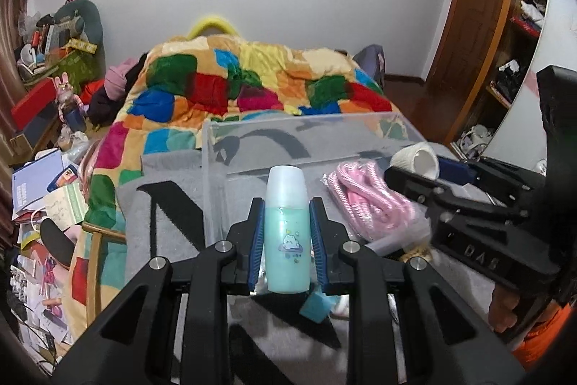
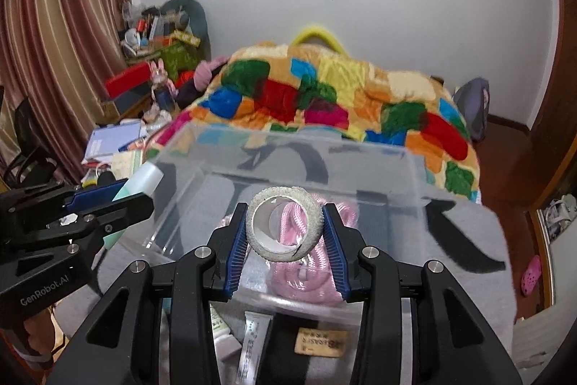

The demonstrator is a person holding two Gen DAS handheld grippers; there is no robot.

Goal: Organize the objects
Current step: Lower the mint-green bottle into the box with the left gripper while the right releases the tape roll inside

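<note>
— What sort of place is this?
— A home bedroom: a bed under a patchwork quilt (image 1: pixel 249 85) mid-frame, curtains (image 2: pixel 61 35) at left, a wooden door (image 1: pixel 472 13) upper right.

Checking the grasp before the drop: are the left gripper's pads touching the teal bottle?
Touching. The left wrist view shows both blue pads pressed against the sides of the teal bottle, held by the left gripper.

A pale teal plastic bottle (image 1: pixel 287 230) with a translucent white cap and a small blue cloud print is seen in front of the clear plastic storage box (image 1: pixel 216 147). Beside the box, a pink-and-white striped coiled rope (image 1: pixel 364 201) is shown. Behind it, a patchwork quilt (image 1: pixel 252 85) of red, green, blue, yellow and orange blocks is spread. A white, grainy-textured tape roll (image 2: pixel 283 228) is framed by blue ribbed gripper pads (image 2: pixel 238 253).
</note>
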